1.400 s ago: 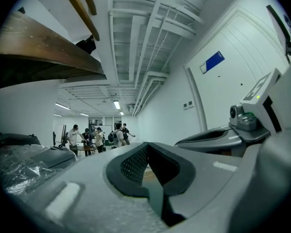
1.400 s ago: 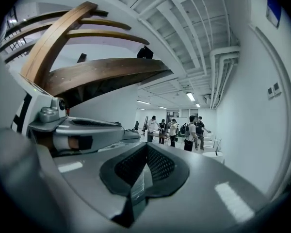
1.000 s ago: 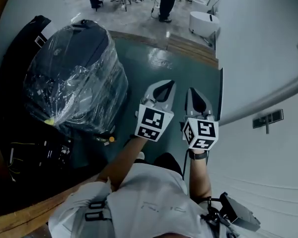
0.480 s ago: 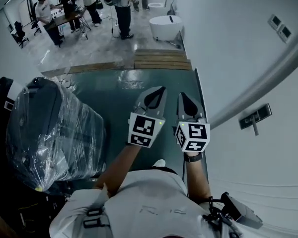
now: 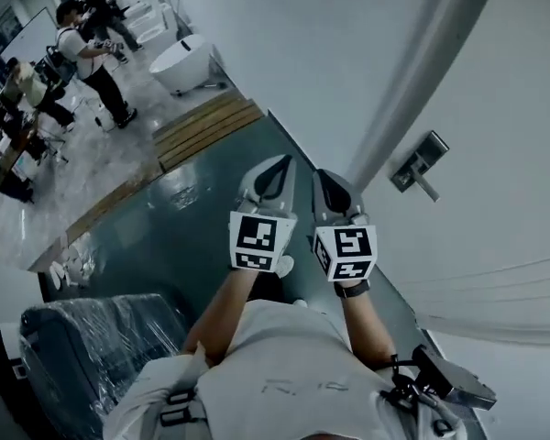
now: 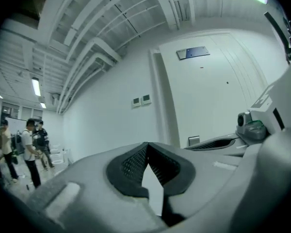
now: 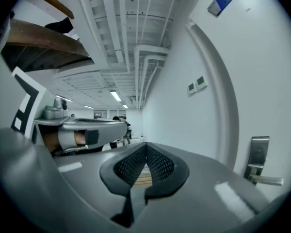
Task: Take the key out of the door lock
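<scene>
The door lock [image 5: 417,165] is a dark plate with a lever handle on the white door [image 5: 495,200], up and to the right of both grippers. I cannot make out a key in it. In the right gripper view the lock plate [image 7: 258,159] and its lever [image 7: 266,180] sit at the far right, well off from the jaws. My left gripper [image 5: 275,177] and right gripper [image 5: 328,189] hang side by side in the air, both shut and empty. The jaws also meet with nothing between them in the left gripper view [image 6: 147,147] and the right gripper view [image 7: 146,147].
A plastic-wrapped chair [image 5: 92,356] stands at the lower left on the green floor mat [image 5: 192,236]. Beyond it lie a wooden step [image 5: 206,126] and a white tub [image 5: 188,62]. Several people [image 5: 92,53] stand at the far left. Wall switches [image 6: 140,100] sit beside the door frame.
The head view has swung toward the door: the lock now sits higher and nearer the grippers, and the wrapped chair has slid to the lower left. Both grippers stay shut, side by side.
</scene>
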A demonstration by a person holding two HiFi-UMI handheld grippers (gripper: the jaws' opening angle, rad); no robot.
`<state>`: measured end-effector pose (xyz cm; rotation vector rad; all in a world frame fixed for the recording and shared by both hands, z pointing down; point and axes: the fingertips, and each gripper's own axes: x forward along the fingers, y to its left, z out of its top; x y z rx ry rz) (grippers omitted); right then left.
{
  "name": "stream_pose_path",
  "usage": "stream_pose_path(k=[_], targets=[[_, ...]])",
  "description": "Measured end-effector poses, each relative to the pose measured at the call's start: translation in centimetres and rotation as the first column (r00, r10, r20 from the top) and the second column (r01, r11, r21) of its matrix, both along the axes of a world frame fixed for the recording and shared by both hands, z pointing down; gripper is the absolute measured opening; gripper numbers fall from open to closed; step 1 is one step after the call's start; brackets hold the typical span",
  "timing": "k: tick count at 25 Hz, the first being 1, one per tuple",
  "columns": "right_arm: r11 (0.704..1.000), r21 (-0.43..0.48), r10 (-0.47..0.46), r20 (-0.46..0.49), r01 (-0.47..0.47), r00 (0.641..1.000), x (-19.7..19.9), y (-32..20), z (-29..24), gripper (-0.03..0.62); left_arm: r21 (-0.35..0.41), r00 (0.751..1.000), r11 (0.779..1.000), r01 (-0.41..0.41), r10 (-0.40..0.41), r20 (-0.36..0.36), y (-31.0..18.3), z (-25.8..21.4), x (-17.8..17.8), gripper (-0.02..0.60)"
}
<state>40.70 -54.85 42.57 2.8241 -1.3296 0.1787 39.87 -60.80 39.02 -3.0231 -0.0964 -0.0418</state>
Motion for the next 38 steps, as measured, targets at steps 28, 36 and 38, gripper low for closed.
stream_pose_path(k=[28,36,38], targets=[[0.738,-0.113,0.675,0.116,-0.666,0.728,20.2,18.8,7.1,0.005,-0.122,0.633,0.624,-0.772,0.773,-0.053,22.7,3.1,29.8,0.163],[0.676,-0.145,0.726,0.296,-0.722,0.621,18.3,21.6,14.9,0.005,-0.168,0.572,0.555,-0.815,0.817,-0.072,24.7,3.9,32.8,0.147],[0.665,-0.135,0.727,0.341,-0.734,0.596,17.8,22.0,16.4,0.005,-0.162,0.572,0.556,-0.815,0.816,-0.083,24.8,4.0,32.6,0.118]])
